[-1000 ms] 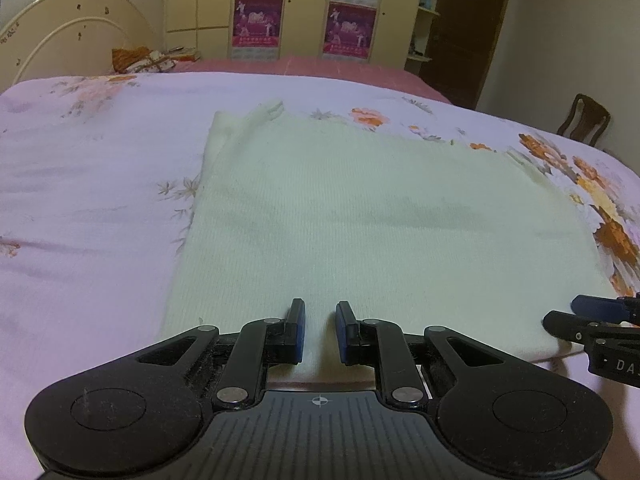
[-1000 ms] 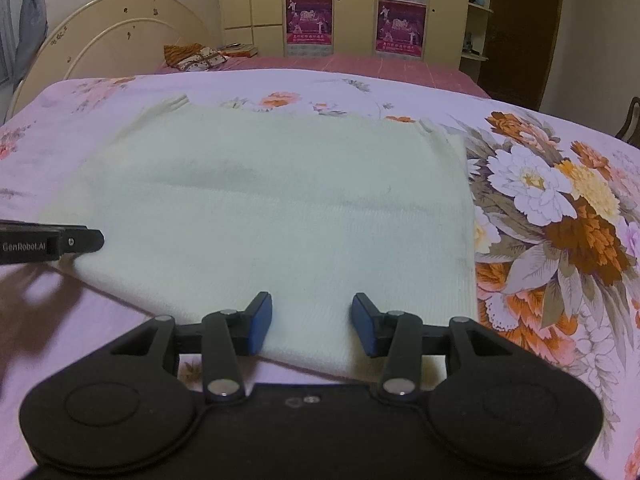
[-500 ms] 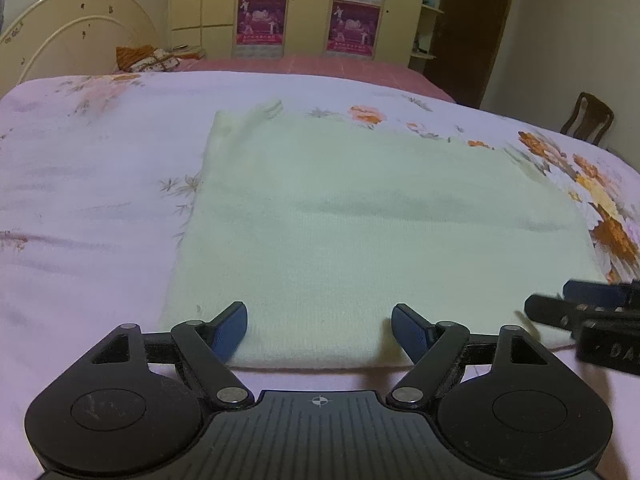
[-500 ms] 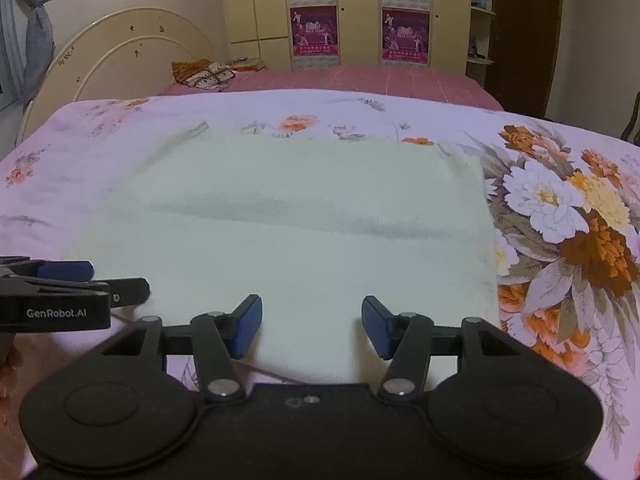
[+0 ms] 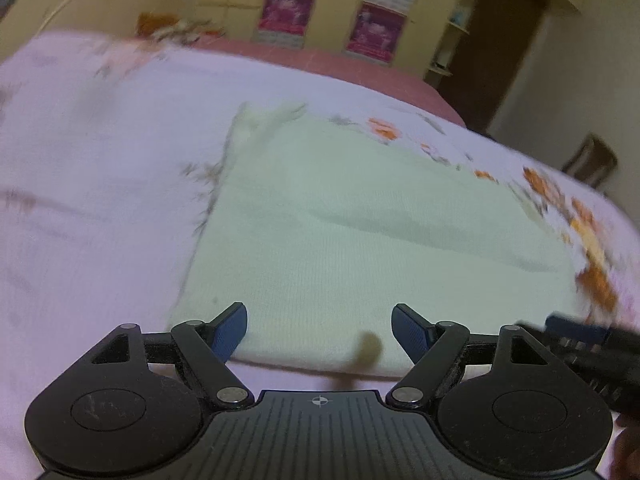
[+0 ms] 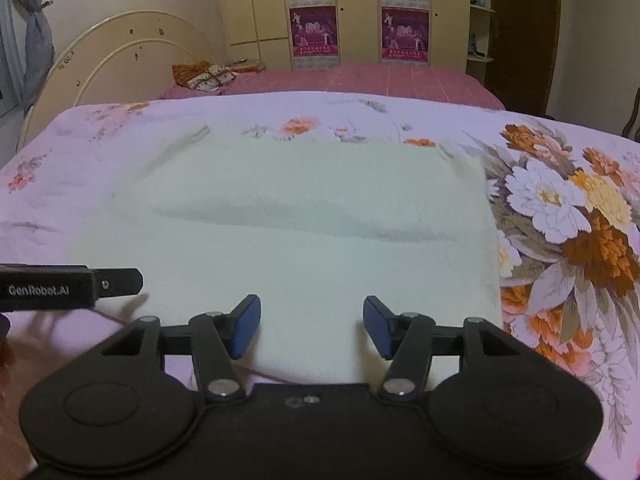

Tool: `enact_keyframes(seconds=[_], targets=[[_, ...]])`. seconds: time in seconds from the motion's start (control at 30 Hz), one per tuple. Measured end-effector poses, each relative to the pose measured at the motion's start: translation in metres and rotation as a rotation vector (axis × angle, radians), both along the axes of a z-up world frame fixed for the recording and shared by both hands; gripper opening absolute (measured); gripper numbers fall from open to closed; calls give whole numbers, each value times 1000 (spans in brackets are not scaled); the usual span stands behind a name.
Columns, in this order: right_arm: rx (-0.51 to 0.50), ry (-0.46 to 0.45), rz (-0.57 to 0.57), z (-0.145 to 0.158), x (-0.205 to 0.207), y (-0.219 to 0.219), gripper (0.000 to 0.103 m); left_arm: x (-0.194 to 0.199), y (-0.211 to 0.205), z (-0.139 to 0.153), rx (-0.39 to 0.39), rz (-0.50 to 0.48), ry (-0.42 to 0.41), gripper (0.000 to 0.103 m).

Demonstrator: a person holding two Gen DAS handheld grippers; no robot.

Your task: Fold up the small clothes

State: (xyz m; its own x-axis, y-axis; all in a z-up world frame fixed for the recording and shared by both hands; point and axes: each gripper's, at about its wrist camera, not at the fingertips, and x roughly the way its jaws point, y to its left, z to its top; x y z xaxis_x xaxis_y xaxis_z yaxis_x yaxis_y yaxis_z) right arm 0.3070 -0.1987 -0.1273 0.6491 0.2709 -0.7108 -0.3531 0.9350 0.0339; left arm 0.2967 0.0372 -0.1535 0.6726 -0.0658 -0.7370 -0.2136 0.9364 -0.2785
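A pale cream knitted garment (image 5: 360, 232) lies folded flat as a rectangle on the bed; it also shows in the right wrist view (image 6: 304, 232). My left gripper (image 5: 319, 330) is open and empty, just above the garment's near edge. My right gripper (image 6: 312, 326) is open and empty over the near edge further right. The left gripper shows from the side in the right wrist view (image 6: 120, 282). The right gripper shows blurred at the right edge of the left wrist view (image 5: 588, 336).
The bed has a pink floral sheet (image 6: 568, 216) with big flowers to the right of the garment. A cream headboard (image 6: 120, 64), a second bed with a bundle (image 6: 204, 74) and wardrobes (image 6: 360, 12) stand behind. A chair (image 5: 588, 160) is at the far right.
My left gripper has opened wide and drawn back from the garment's near edge. My right gripper has opened a little more and pulled back slightly. The garment lies as before.
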Motion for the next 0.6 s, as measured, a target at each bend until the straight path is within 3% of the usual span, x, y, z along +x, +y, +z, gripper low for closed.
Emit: enact_keyframes(seconds=[0.17, 0.23, 0.33, 0.5, 0.6], targets=[[10, 26, -6, -6, 3, 0, 57, -15, 29, -14, -285, 134, -18, 78], [16, 27, -4, -7, 2, 2, 57, -18, 35, -21, -388, 173, -25, 64], [15, 21, 7, -8, 3, 6, 57, -21, 37, -34, -496, 221, -21, 61], [20, 29, 15, -11, 8, 9, 57, -31, 36, -36, -511, 262, -20, 62], [14, 26, 18, -11, 9, 9, 57, -41, 35, -29, -422, 258, -28, 62]])
